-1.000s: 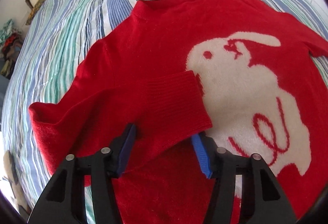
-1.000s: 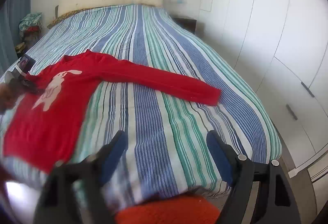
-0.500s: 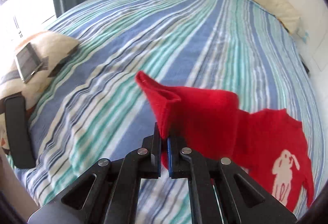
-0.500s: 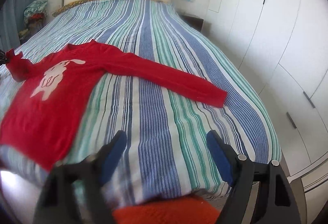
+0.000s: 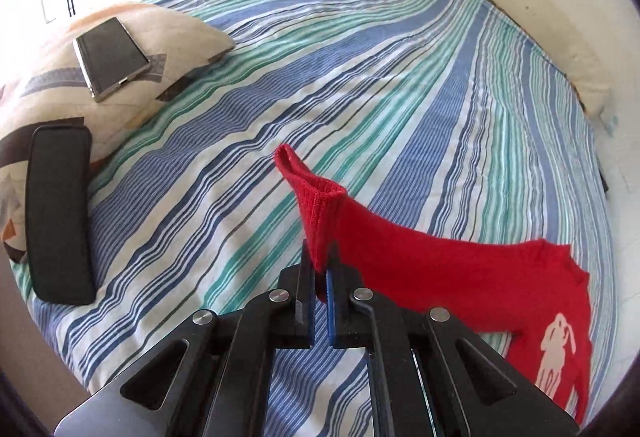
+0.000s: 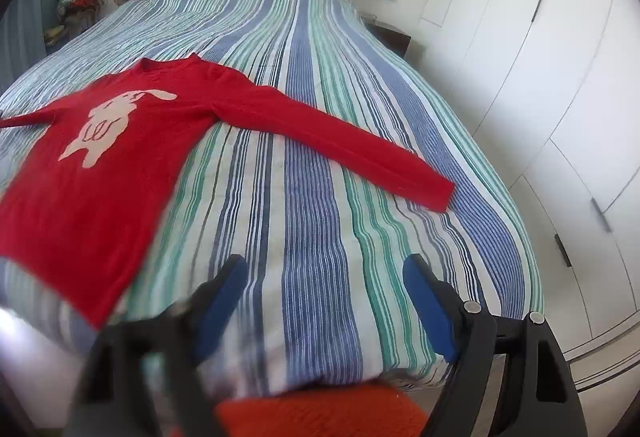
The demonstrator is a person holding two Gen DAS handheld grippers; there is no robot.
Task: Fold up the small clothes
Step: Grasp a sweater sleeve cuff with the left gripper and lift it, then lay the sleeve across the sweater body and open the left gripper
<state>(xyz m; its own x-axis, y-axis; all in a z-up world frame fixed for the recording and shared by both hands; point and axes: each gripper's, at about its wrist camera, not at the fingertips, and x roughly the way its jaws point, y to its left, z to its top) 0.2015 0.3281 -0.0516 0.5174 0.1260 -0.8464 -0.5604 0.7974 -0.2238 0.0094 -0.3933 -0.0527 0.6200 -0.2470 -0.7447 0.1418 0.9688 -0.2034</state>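
Red sweater, one cuff pinched

Red knitted sweater with a white rabbit motif (image 6: 120,141) lies flat on the blue-and-green striped bedspread (image 6: 312,197). The left gripper (image 5: 319,269) clamps its ribbed cuff (image 5: 312,205), lifted above the bedspread. The right gripper (image 6: 320,301) hangs spread wide, holding nothing.

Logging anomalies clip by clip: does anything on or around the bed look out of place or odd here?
Nothing damaged or spilled. A phone lies on a patterned cushion, with a black case beside it on the striped bedspread. Neither belongs to folding. The left gripper pinches the red sweater by its cuff.
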